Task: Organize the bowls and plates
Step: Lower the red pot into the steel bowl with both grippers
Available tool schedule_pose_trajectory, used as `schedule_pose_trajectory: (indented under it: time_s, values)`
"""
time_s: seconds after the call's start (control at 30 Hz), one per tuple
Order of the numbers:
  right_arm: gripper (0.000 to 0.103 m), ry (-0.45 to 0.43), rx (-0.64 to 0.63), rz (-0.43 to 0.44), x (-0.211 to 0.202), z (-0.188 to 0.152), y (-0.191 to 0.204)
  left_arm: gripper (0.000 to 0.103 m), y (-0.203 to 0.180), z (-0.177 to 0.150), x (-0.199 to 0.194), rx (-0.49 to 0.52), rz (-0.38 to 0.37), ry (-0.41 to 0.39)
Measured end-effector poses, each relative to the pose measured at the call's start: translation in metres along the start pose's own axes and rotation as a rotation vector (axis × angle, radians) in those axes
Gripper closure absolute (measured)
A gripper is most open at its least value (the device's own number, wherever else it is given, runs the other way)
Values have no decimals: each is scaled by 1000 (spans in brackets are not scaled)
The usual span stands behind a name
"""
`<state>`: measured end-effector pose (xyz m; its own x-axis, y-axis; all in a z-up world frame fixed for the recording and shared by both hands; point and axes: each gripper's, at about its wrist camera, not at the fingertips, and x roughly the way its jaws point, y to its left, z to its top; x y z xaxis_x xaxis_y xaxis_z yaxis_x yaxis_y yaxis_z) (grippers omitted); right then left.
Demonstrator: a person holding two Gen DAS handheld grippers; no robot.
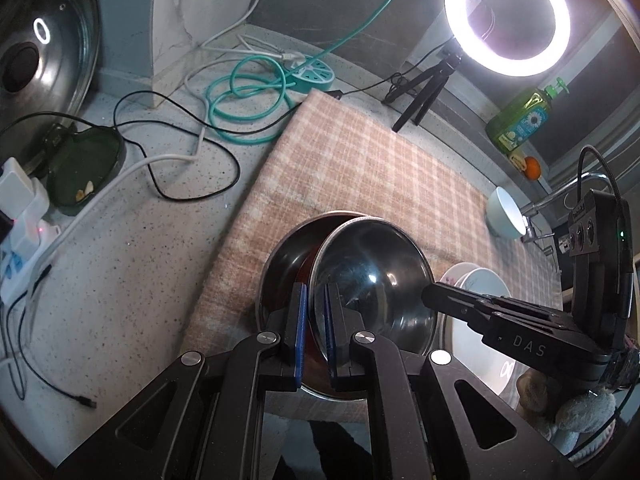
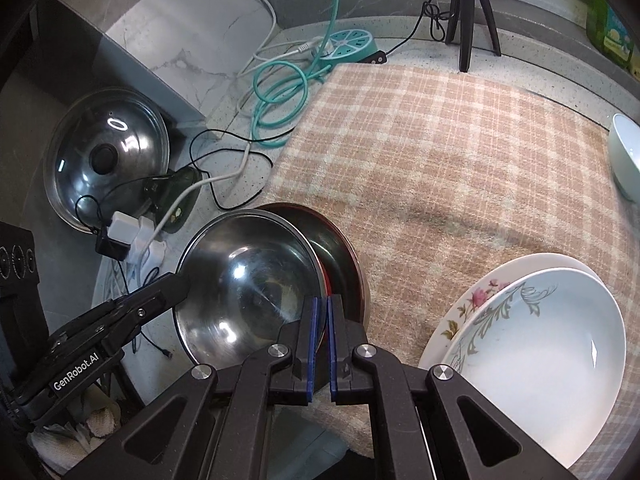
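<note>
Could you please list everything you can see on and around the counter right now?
Steel bowl: one, silver, tilted above a second dish.
Lower dish: one, dark metal with red showing, on the cloth.
Flowered plates: two, white, stacked, near right of the cloth.
Small bowl: one, pale, on its side, far right.
Cloth: one, pink-beige plaid, covering the counter.
Pot lid: one, glass and steel, leaning at left.
Power strip: one, teal, round, behind the cloth.
Ring light: one, white, lit, at the back.
Soap bottle: one, green, back right.
Left tongs, right tongs: two, black with blue pads, each shut on the steel bowl's rim.
</note>
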<state>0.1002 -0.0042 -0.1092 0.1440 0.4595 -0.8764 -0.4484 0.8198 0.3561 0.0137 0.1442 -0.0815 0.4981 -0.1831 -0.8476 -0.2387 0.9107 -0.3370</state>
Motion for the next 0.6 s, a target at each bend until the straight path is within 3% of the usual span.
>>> schedule_pose_trajectory:
  time_s: [0.6]
  values:
    - [98, 31, -70, -82, 16, -1, 6, 96, 3, -8, 21, 41, 62, 39]
